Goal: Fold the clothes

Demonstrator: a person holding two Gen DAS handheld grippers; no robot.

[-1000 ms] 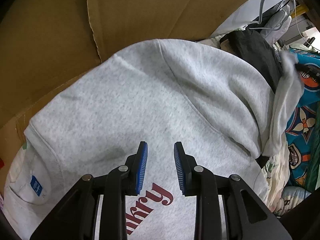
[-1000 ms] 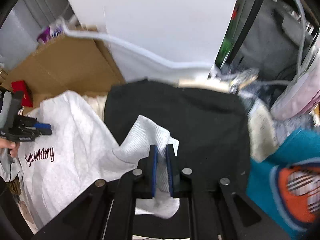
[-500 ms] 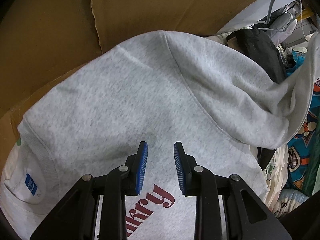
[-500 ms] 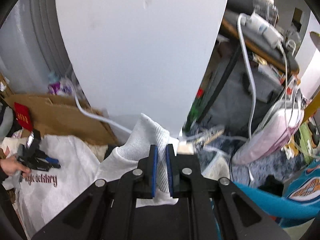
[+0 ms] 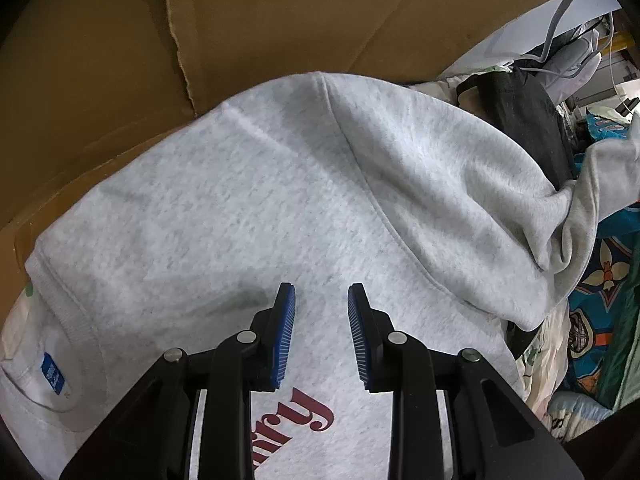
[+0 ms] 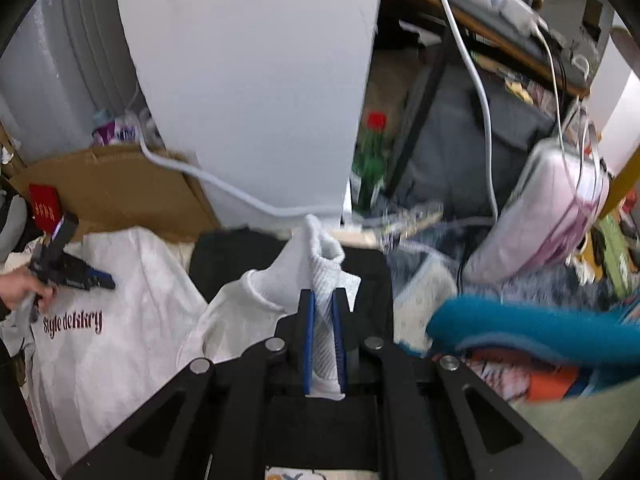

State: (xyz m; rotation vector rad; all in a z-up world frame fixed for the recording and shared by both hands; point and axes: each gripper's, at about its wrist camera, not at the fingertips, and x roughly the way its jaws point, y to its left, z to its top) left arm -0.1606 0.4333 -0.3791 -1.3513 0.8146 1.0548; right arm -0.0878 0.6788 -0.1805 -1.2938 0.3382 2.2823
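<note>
Light grey sweatshirt point(image 5: 248, 208) with maroon chest lettering point(image 6: 73, 322) lies front-up, body spread flat; one sleeve's ribbed cuff point(image 6: 326, 280) lifted.

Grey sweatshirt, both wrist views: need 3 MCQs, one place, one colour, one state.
1. Where do the left tongs sit?
A. Over the grey sweatshirt front, above its lettering
B. Over the cardboard
C. Over the teal cloth

2. What colour is the lettering on the sweatshirt?
A. Blue
B. Dark red
C. Green

3. What state are the right tongs in?
A. Open and empty
B. Shut on a white cable
C. Shut on the sleeve cuff

Answers:
1 A, the blue pads hang above grey fabric just past the print.
2 B, the script reads dark red in both views.
3 C, ribbed cuff is pinched between the pads, lifted off the pile.
</note>
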